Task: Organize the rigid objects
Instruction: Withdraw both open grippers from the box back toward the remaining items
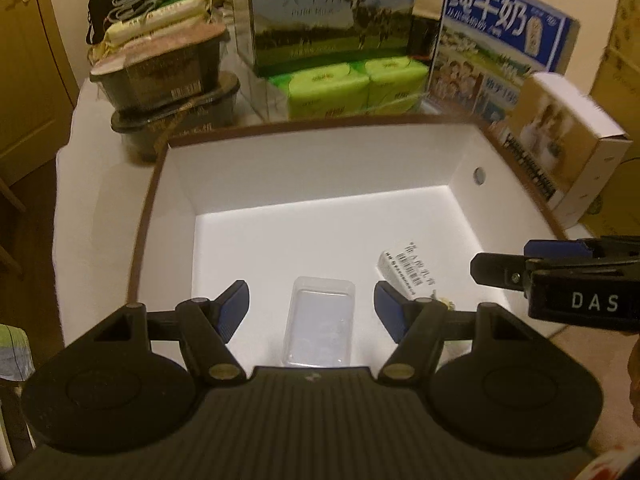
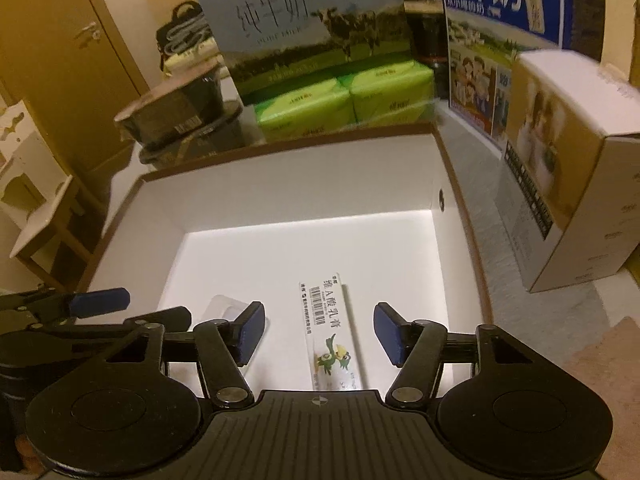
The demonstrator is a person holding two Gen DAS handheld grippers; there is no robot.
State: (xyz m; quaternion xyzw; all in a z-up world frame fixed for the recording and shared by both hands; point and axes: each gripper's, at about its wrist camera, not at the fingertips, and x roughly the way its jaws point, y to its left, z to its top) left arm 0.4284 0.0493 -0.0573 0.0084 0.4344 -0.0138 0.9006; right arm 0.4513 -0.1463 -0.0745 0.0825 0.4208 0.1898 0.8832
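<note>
A white open box with a brown rim (image 1: 280, 126) (image 2: 280, 146) sits in front of me. On its floor lie a clear plastic case (image 1: 320, 326) (image 2: 224, 308) and a long white ointment carton (image 2: 330, 332) (image 1: 404, 270). My left gripper (image 1: 312, 310) is open and empty, its jaws on either side of the clear case, above it. My right gripper (image 2: 320, 332) is open and empty, its jaws on either side of the carton; it also shows at the right edge of the left wrist view (image 1: 560, 280).
Behind the box stand two milk cartons (image 1: 332, 12) (image 1: 496, 40), green tissue packs (image 1: 348, 88), stacked black food trays (image 1: 164, 80) and a white product box (image 1: 560, 140) at the right. A wooden door (image 1: 24, 60) is at the left.
</note>
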